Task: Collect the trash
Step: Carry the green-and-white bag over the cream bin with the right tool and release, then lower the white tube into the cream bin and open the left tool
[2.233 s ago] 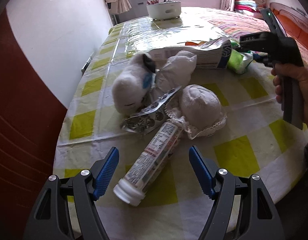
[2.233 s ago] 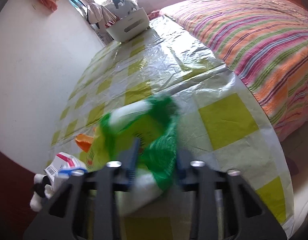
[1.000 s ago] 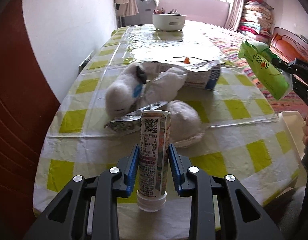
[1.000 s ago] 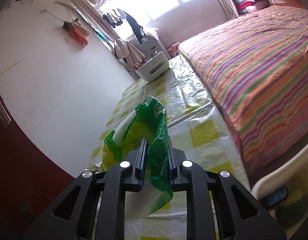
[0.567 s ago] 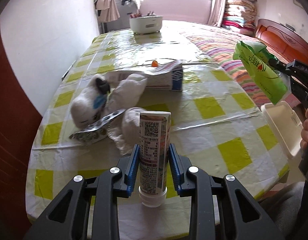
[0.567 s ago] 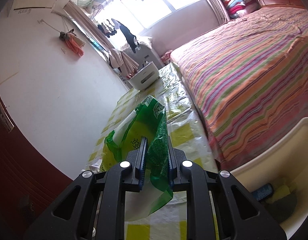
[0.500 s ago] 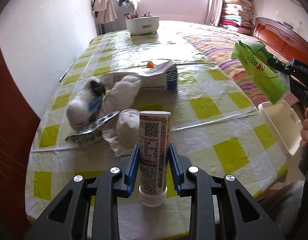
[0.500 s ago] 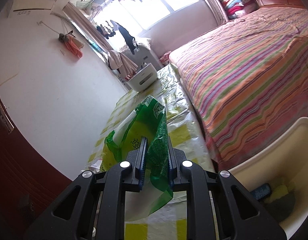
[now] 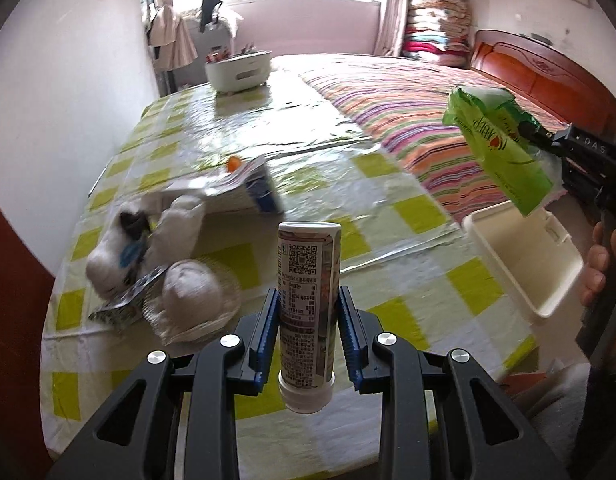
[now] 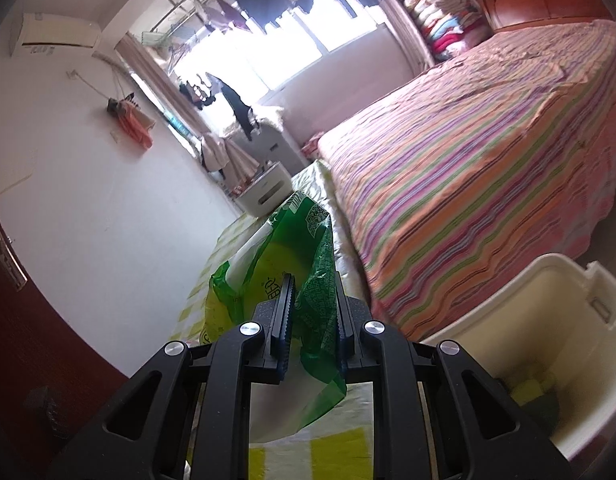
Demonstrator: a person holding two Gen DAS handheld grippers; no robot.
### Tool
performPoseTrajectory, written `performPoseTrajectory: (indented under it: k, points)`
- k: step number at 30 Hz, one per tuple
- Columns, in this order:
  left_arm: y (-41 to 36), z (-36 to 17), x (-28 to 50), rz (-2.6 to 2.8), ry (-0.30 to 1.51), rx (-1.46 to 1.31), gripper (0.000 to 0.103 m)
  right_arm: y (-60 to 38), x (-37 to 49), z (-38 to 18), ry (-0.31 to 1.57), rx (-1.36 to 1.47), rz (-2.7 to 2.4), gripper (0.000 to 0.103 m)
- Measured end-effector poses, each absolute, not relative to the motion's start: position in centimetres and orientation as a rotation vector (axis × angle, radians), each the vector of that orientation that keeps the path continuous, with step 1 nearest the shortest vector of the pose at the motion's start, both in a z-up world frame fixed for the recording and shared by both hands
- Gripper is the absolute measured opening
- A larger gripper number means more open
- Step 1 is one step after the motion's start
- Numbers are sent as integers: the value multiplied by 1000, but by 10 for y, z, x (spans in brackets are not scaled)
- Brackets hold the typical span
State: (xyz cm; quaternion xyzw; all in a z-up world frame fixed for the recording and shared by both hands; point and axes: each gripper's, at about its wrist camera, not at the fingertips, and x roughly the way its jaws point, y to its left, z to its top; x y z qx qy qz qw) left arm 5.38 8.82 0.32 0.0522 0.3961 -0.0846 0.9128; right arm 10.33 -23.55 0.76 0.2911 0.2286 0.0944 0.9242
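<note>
My left gripper (image 9: 308,320) is shut on a printed tube (image 9: 308,280) with a white cap, held upright above the checked table (image 9: 392,204). My right gripper (image 10: 312,320) is shut on a crumpled green plastic bag (image 10: 284,264); in the left wrist view the same green bag (image 9: 496,148) hangs at the right, above the far rim of a cream bin (image 9: 524,256). That cream bin (image 10: 548,320) stands open beside the table, with a few items at its bottom. A foil blister pack (image 9: 128,296) and a torn paper carton (image 9: 232,188) lie on the table.
A white plush toy (image 9: 136,240) and a white lace-edged cloth bundle (image 9: 192,292) lie at the table's left. A white basket (image 9: 238,70) stands at the far end. A striped bed (image 10: 488,152) runs along the right. A hand (image 9: 600,260) grips the right tool's handle.
Both grippers have swung to the right with their loads. The cream bin has come into view, and the green bag now hangs over its far rim. Neither grip has altered.
</note>
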Motion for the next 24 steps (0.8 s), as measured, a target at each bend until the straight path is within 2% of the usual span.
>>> performPoseTrajectory:
  k: [9,19,22,23,24]
  points:
    - [38,14,55,-280,795,150,28,-283,71,-11,444,582,13,16]
    - [-15,21,55,-382,783,189,28,-299,65,-37,525,543,-130,20]
    - [-28,23,54,-408,779,197,28,-298,69,-42,547,560,-131,24]
    - [-33,23,54,-415,778,202,28,-298,69,-41,545,562,-135,29]
    - [-37,24,54,-422,779,205,28,-295,64,-40,539,565,-138,40]
